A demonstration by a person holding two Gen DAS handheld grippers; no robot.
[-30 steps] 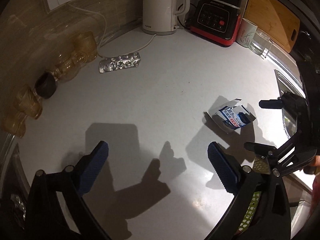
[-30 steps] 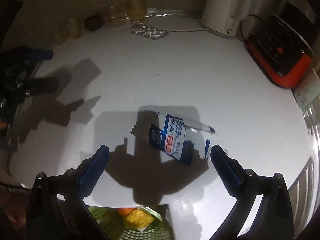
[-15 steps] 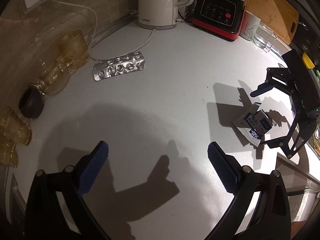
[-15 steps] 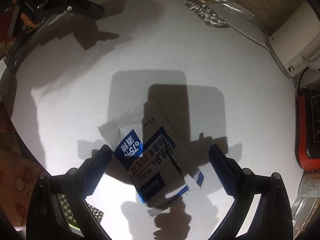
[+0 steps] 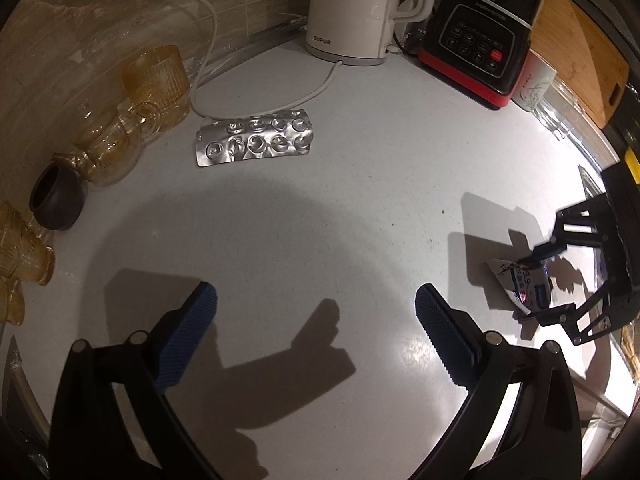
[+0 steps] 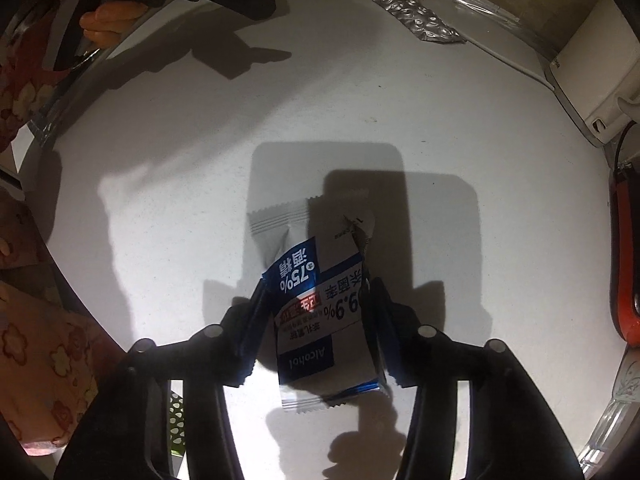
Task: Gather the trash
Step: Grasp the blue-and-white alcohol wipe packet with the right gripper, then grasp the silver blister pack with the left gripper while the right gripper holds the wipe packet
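Observation:
A white and blue alcohol wipe wrapper [image 6: 316, 300] lies crumpled on the white counter [image 6: 200, 160]. My right gripper [image 6: 316, 292] is shut on it, one finger on each side. The wrapper [image 5: 520, 284] and the right gripper [image 5: 548, 284] also show in the left wrist view, at the counter's right edge. A silver empty pill blister pack [image 5: 254, 142] lies at the back left of the counter [image 5: 320, 220]; it shows far off in the right wrist view [image 6: 420, 20]. My left gripper [image 5: 316, 320] is open and empty, hovering above the counter nearer than the blister pack.
Amber glassware [image 5: 132, 120] and a dark small pot [image 5: 56, 200] line the left wall. A white kettle [image 5: 352, 8] with its cord, a black and red blender base [image 5: 484, 40], a cup [image 5: 534, 84] and a cutting board [image 5: 580, 52] stand at the back.
My right gripper has closed from open onto the wipe wrapper. My left gripper has moved forward toward the blister pack, which now looks larger and nearer.

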